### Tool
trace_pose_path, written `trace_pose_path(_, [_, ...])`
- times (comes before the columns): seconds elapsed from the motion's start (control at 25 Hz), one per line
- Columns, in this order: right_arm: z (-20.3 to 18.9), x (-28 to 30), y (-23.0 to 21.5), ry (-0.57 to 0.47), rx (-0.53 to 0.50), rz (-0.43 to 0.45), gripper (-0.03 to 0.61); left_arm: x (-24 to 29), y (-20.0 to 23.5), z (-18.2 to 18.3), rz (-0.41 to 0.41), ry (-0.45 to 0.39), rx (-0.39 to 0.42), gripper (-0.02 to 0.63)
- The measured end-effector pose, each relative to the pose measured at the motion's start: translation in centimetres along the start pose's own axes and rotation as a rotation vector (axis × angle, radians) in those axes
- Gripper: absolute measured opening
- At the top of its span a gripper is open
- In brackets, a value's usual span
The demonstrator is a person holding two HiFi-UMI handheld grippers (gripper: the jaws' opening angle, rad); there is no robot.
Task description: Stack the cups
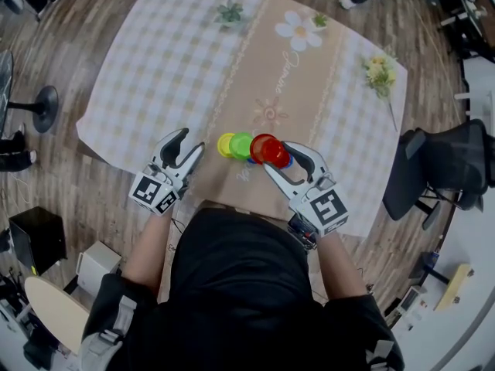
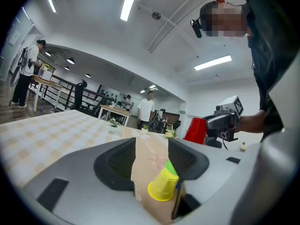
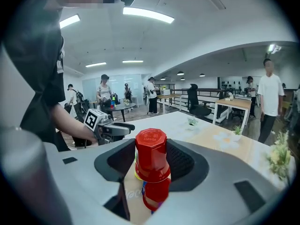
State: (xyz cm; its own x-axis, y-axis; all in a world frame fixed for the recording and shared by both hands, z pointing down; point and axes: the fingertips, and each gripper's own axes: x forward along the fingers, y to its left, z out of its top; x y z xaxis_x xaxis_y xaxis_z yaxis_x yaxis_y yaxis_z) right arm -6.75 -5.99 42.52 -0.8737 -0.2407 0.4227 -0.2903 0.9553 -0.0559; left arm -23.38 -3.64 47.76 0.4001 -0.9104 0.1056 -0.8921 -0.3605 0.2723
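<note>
Jaws of right gripper (image 3: 151, 162) pinching red cup (image 3: 151, 149), left gripper (image 2: 151, 158) spread, yellow cup (image 2: 163, 186) beyond

Open-plan office, by the look of it. My counter (image 1: 155, 60) wears a checked cloth and stands on a wood-plank floor (image 1: 69, 29), with a black office chair (image 1: 445, 168) parked at 3 o'clock. In the right gripper view, long strip lights (image 3: 147, 14) run across a white ceiling. Desks (image 3: 239, 104) with swivel chairs fill the room toward 2 o'clock, and a person in a white shirt (image 3: 268, 97) is standing there. The left gripper view gives me a black railing (image 2: 61, 90) at 9 o'clock, another worktable (image 2: 112, 109) straight ahead and a second standing person (image 2: 148, 108) beside it.
</note>
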Motion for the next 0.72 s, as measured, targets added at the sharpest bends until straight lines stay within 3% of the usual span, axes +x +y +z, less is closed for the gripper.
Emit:
trace_pose_path(0.4, [2.6, -2.0, -0.3, -0.112, 0.028, -0.006, 0.278, -0.7, 0.1, 0.7, -0.002, -0.017, 0.006, 0.218])
trace_pose_path(0.56, [4.7, -5.0, -1.2, -0.220, 0.041, -0.080, 0.264, -1.0, -0.4, 1.5, -0.017, -0.028, 0.011, 0.218])
trace_pose_path(0.72, [6.8, -9.4, -2.6, -0.364, 0.041, -0.218, 0.188, -1.2, -1.7, 3.1, -0.049, -0.049, 0.020, 0.210])
